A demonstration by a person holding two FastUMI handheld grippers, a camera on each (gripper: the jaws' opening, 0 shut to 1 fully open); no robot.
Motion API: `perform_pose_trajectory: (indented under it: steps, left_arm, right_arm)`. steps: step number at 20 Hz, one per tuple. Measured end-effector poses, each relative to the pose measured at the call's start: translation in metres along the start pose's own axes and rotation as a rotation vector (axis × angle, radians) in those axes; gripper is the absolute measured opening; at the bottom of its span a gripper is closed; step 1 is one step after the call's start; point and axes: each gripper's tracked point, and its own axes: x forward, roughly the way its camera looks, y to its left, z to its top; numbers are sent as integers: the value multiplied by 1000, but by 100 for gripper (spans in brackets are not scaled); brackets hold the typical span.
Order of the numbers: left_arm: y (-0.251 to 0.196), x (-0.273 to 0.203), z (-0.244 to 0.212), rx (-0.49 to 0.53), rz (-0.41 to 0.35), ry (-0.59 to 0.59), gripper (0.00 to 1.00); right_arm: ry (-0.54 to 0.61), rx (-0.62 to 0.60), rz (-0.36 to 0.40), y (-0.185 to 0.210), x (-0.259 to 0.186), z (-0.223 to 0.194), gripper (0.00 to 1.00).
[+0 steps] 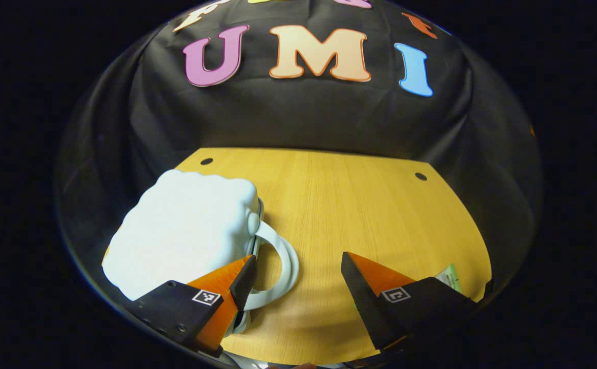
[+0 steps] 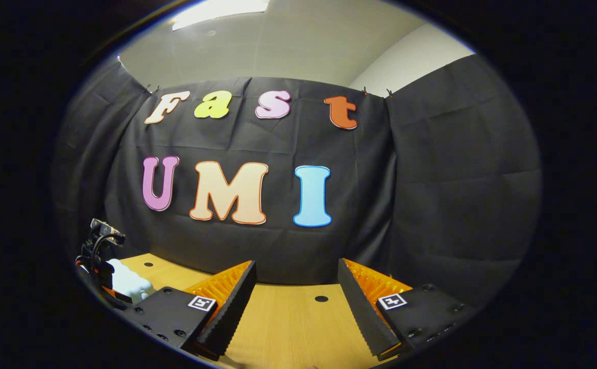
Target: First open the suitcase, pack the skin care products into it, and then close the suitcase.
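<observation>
A small pale-blue suitcase (image 1: 185, 236) lies closed on the wooden table (image 1: 359, 205) at the left in the left gripper view. Its white loop handle (image 1: 287, 255) points toward the table's middle. My left gripper (image 1: 298, 256) is open, with its left finger lying over the handle's near side and its right finger well apart over bare wood. A green-and-white packet (image 1: 449, 277) peeks out behind that right finger. My right gripper (image 2: 295, 262) is open and holds nothing, raised above the table and facing the back wall. The suitcase (image 2: 126, 282) appears small at the far left in the right gripper view.
The other gripper's black body with cables (image 2: 98, 243) stands over the suitcase in the right gripper view. Small dark holes (image 1: 420, 176) mark the tabletop near its back edge. Black cloth walls close off the back and sides.
</observation>
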Motion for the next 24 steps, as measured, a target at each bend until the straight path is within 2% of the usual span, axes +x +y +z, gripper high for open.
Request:
perform_pose_trajectory:
  steps: [3, 6, 8, 9, 14, 16, 17, 18, 19, 20, 23, 24]
  left_arm:
    - [2, 19, -10, 16, 0, 72, 100]
    - [-3, 32, -22, -39, -47, 150, 98]
    - [-5, 39, -30, -60, -69, 207, 94]
    - [-4, 43, -33, -70, -68, 226, 88]
    - [-4, 62, -34, -38, -72, 268, 82]
    - [5, 66, -38, -20, -45, 294, 66]
    - [7, 68, -39, -22, -41, 300, 49]
    - [10, 70, -42, -34, -37, 308, 41]
    - [13, 69, -43, -39, -34, 317, 22]
    - [14, 69, -43, -41, -34, 322, 23]
    - [14, 68, -42, -3, -44, 322, 6]
    - [14, 67, -42, 2, -43, 326, 6]
  right_arm:
    - [20, -56, 1, 5, -1, -4, 98]
    - [7, -95, -17, 3, -3, 4, 99]
    - [-7, -100, -20, 7, -5, 8, 98]
    - [-11, -105, -25, 7, -6, 9, 99]
    - [5, -120, -36, 5, -9, 2, 98]
    - [10, -107, -33, 4, -10, 1, 99]
    - [8, -103, -38, 2, -10, 2, 99]
    - [6, -104, -43, 0, -10, 1, 99]
    - [5, -106, -48, -1, -11, 2, 99]
    - [5, -105, -50, -2, -11, 1, 99]
    - [9, -88, -47, -1, -11, -3, 99]
    - [8, -84, -46, -2, -11, -4, 99]
